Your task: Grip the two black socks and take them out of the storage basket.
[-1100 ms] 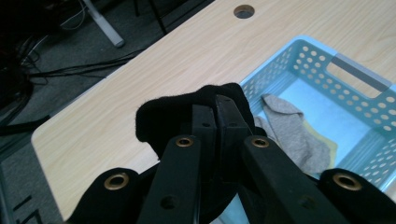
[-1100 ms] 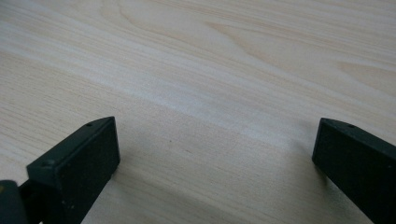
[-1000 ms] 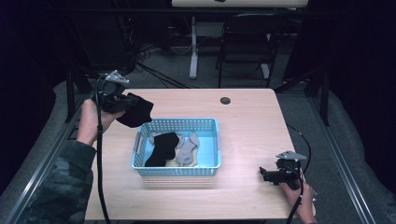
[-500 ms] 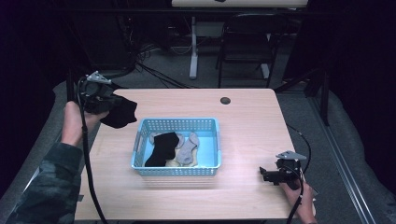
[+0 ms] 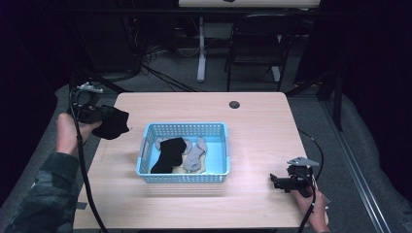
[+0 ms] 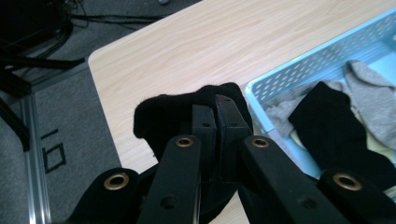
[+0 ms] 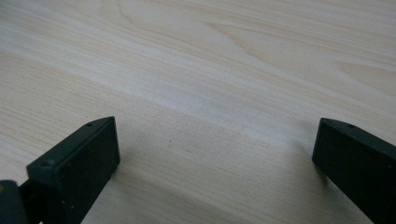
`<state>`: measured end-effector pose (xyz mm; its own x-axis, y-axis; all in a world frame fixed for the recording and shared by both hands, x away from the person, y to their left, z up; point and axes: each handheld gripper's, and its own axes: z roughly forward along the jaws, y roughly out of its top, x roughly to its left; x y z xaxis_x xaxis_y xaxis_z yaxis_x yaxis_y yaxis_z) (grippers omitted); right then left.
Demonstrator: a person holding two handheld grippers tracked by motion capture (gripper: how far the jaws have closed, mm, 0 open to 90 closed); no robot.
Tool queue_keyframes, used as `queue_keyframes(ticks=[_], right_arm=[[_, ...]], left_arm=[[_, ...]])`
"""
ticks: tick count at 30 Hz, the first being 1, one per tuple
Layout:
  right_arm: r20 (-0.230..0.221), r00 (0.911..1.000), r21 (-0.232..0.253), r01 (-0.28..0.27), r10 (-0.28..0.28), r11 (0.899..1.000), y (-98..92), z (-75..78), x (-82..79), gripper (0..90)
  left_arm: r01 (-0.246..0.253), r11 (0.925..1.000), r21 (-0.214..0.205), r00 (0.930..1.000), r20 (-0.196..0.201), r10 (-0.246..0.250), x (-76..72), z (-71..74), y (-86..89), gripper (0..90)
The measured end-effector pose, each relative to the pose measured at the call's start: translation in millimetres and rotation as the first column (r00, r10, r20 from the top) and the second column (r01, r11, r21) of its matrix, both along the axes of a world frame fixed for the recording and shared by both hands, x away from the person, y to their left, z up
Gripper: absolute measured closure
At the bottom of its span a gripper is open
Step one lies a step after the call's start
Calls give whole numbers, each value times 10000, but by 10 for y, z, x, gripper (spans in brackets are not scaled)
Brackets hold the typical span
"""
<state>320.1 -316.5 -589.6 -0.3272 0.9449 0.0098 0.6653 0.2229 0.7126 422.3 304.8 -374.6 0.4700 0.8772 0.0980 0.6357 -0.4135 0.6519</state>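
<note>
left gripper (image 5: 104, 114): hovering over the surface's left edge, left of the basket; jaws pressed together, pinching a black sock (image 5: 112, 124) that is bunching around the jaw tips
left gripper, own view (image 6: 215, 108): jaws showing no gap between them, the black sock (image 6: 163, 112) wrapping over and under the tips, dangling above the wood
right gripper (image 5: 275, 182): sitting low at the near right corner of the surface, held in the person's right hand (image 5: 311, 204), pointing left toward the basket, well apart from it
right gripper, own view (image 7: 215, 149): jaws spreading wide, nothing between them but bare wood grain
basket (image 5: 145, 145): light blue perforated plastic, resting mid-surface, slightly left of centre
basket contents: another black sock (image 5: 167, 153) lying on the left side, a grey sock (image 5: 197, 155) beside it on the right, something pale underneath, can't tell what
basket, left gripper view: corner (image 6: 261, 93) showing just right of the held sock, grey sock (image 6: 373, 93) and second black sock (image 6: 336, 126) inside
surface (image 5: 262, 136): light wood tabletop, small dark round hole (image 5: 234, 104) near the far edge
left hand (image 5: 68, 131): gripping the left gripper, camouflage sleeve (image 5: 41, 199) coming in from the bottom left
</note>
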Motion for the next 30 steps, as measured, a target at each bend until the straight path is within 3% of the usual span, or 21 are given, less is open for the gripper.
queue_keyframes(ticks=[7, 11, 18, 24, 25, 29, 30], right_arm=[[1, 10000, -1, 2, -2, 10000, 0, 0, 0, 0], [5, 10000, 4, 2, -2, 10000, 0, 0, 0, 1], [6, 10000, 4, 1, -1, 10000, 0, -1, 0, 1], [14, 10000, 2, -2, 2, 10000, 0, -1, 0, 0], [6, 10000, 7, 0, 0, 10000, 0, -1, 0, 0], [14, 10000, 4, -2, 2, 10000, 0, -1, 0, 0], [3, 10000, 5, -3, 3, 10000, 0, 0, 0, 0]], left_arm=[[-368, 9993, -101, 9985, -409, 364, 66, -193, 97, 877], [-560, 9983, -184, 9944, -910, 541, 124, -364, 144, 877], [-732, 9971, -220, 9876, -1407, 694, 172, -562, 168, 877], [-838, 9963, -191, 9787, -1895, 787, 228, -749, 171, 876], [-928, 9954, -231, 9736, -2114, 859, 247, -820, 169, 875], [-1006, 9945, -276, 9701, -2248, 919, 278, -912, 174, 873], [-1016, 9944, -287, 9659, -2421, 917, 287, -939, 172, 872]])
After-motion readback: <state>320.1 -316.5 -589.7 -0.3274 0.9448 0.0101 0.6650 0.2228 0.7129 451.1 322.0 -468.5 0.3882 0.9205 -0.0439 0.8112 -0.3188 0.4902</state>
